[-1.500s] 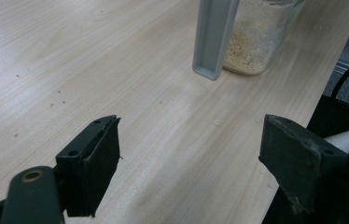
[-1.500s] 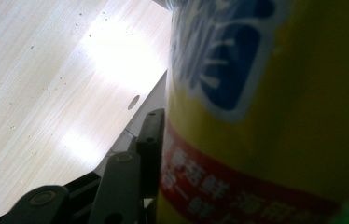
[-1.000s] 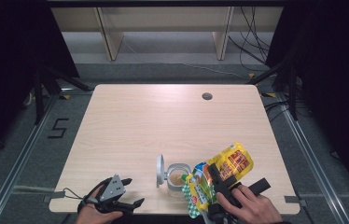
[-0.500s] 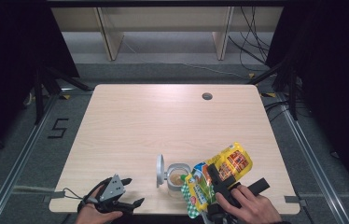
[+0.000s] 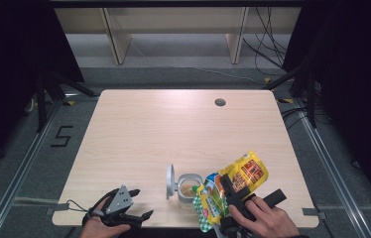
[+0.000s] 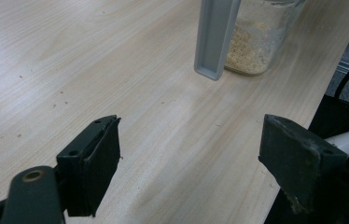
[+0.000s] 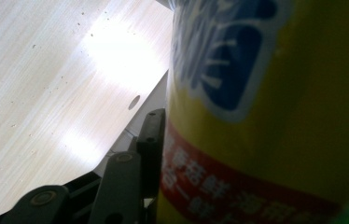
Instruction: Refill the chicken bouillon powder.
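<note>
A clear jar (image 5: 189, 189) with tan granules stands near the table's front edge, its grey hinged lid (image 5: 170, 182) swung up on the left. The jar (image 6: 261, 37) and lid (image 6: 214, 37) also appear ahead in the left gripper view. A yellow snack bag (image 5: 233, 184) is tilted over the jar's right side, and my right gripper (image 5: 229, 194) is shut on it. Up close, the bag (image 7: 275, 121) presses against one black jaw in the right gripper view. My left gripper (image 6: 191, 168) rests open at the front left of the table (image 5: 173, 129), holding nothing.
A small round hole (image 5: 220, 102) sits near the table's far right corner. Wooden shelf legs (image 5: 116, 34) and cables (image 5: 268, 44) lie on the floor beyond the far edge. Metal rails (image 5: 20, 173) run along both sides.
</note>
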Tool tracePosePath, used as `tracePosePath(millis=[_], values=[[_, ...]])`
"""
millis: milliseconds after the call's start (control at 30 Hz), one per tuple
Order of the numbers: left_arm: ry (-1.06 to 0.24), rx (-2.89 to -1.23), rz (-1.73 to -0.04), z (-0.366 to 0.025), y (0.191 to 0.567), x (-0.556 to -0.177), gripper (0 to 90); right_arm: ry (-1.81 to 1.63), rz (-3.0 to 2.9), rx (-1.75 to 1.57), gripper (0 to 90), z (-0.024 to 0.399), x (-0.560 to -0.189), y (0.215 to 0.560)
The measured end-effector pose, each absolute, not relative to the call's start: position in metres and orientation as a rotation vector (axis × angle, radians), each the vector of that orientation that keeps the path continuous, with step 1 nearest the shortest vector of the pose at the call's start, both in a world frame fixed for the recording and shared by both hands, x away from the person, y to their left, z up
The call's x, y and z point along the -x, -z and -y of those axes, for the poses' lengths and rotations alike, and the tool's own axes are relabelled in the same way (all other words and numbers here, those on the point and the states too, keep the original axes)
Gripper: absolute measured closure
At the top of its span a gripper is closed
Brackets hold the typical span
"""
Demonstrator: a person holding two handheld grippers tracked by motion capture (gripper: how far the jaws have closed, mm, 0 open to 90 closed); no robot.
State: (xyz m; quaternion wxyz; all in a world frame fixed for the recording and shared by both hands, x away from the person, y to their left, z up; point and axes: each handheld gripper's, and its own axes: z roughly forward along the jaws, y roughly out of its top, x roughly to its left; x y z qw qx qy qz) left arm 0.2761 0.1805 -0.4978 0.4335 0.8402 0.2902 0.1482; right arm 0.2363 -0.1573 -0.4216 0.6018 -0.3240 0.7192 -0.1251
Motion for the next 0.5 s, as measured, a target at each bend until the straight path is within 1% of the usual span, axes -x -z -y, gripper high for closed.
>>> tracePosePath(millis=[300,433,500], values=[[-0.369,-2.095,-0.724,-0.1804,0.4979,-0.2761,19.8,0.285,-1.668,0.748,62.7,0.1576,-0.2363,0.4215],[-0.388,-2.121,-0.697,-0.1818,0.4968,-0.277,19.9,0.285,-1.668,0.755,62.7,0.1569,-0.2359,0.4218],[-0.376,-2.113,-0.714,-0.1813,0.4973,-0.2763,19.9,0.286,-1.669,0.755,62.7,0.1567,-0.2358,0.4218]])
